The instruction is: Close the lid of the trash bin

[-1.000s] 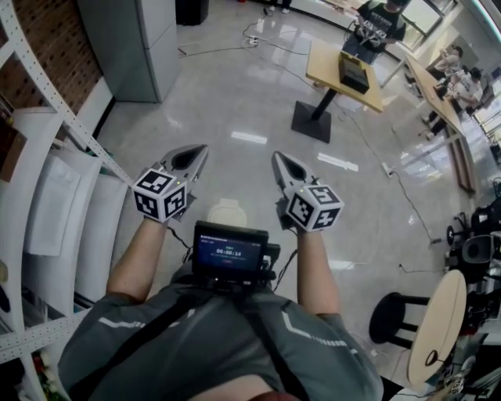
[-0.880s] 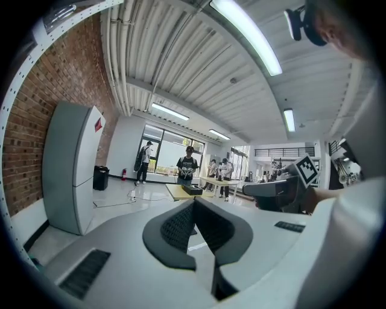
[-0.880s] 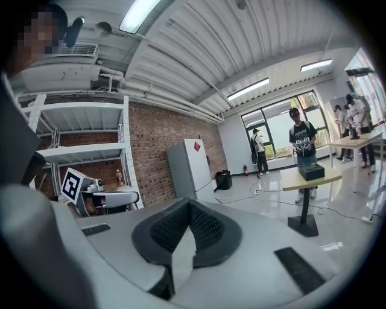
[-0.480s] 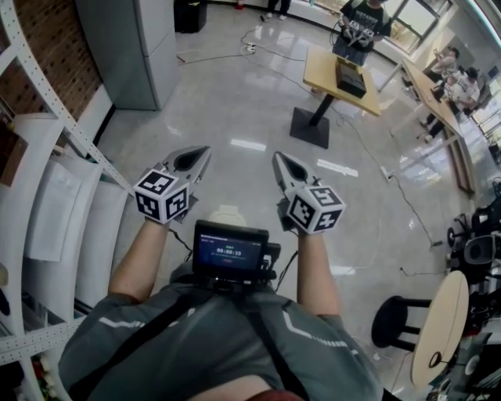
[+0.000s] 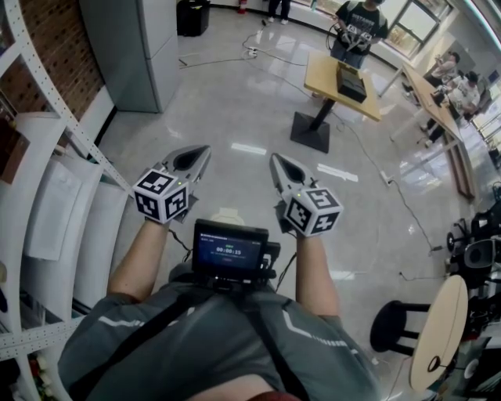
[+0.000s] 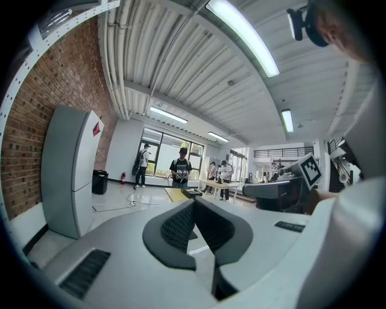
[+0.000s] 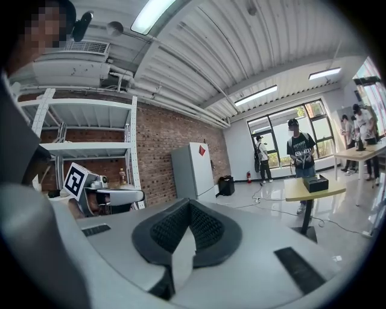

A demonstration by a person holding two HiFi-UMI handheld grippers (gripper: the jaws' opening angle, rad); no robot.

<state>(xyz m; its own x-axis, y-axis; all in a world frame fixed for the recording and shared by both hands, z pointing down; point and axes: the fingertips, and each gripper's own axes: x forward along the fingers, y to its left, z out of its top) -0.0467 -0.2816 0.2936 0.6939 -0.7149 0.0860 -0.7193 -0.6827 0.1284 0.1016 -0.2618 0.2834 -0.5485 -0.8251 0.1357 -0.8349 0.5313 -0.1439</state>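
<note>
The black trash bin (image 5: pixel 193 16) has slid slightly nearer since a second ago, yet stands well off by the grey cabinet (image 5: pixel 137 47), so my left gripper (image 5: pixel 202 152) and right gripper (image 5: pixel 277 160) hang level, jaws together on nothing.

Left gripper (image 5: pixel 205 149) and right gripper (image 5: pixel 273 157): silver-grey shells. Pads (image 6: pixel 175 226) black, fine dotted grid texture. Marker cubes (image 5: pixel 162 196) white with black square patterns.
Wall (image 5: pixel 47 31): red-brown brick, pale mortar lines.
Cabinet (image 5: pixel 133 47): plain grey, with a small red mark on its upper door.
Floor (image 5: pixel 235 102): pale grey, glossy, white light streaks.
Table (image 5: pixel 333 74): yellow-tan top, black post and base.
Shelving (image 5: pixel 22 188): white.
Bin (image 5: pixel 192 14): black.
Stool (image 5: pixel 391 317): black.
</note>
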